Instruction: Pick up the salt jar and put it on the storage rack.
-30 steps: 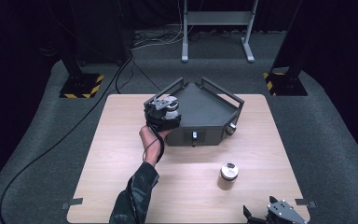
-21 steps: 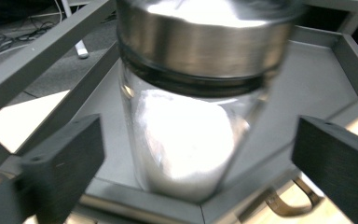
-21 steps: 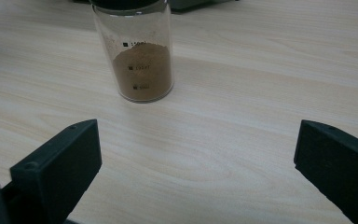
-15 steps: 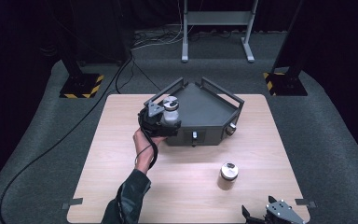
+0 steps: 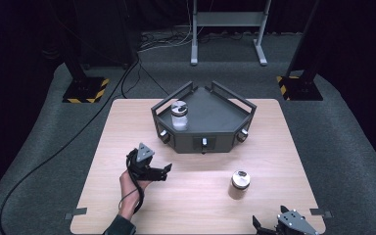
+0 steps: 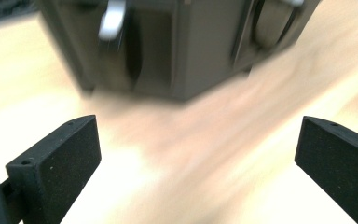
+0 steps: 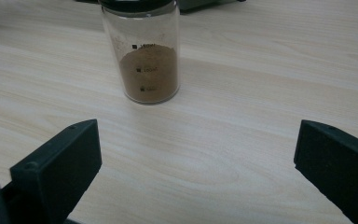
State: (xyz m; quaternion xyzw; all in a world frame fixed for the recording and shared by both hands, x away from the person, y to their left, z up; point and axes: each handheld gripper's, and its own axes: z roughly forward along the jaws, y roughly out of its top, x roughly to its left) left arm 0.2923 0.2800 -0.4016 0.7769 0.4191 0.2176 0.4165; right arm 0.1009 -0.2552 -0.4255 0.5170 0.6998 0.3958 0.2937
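The left gripper [image 5: 162, 171] is hovering over the near-left table [image 5: 127, 127], jaws gaping wide and empty — the white-powder jar [image 5: 179, 115] is standing on the dark tray [image 5: 215, 105]. The right gripper [image 7: 198, 154], wide open, is facing the brown-powder jar [image 7: 144, 51].

A tray [image 5: 220, 105] sits at the far middle of the desk [image 5: 284, 161]. One jar [image 5: 179, 115] stands in the tray's left corner. A second jar [image 5: 239, 183] stands on the desk nearer the person, right of centre, well apart from the tray. The left claw [image 5: 164, 172] lies left of that jar, before the tray.
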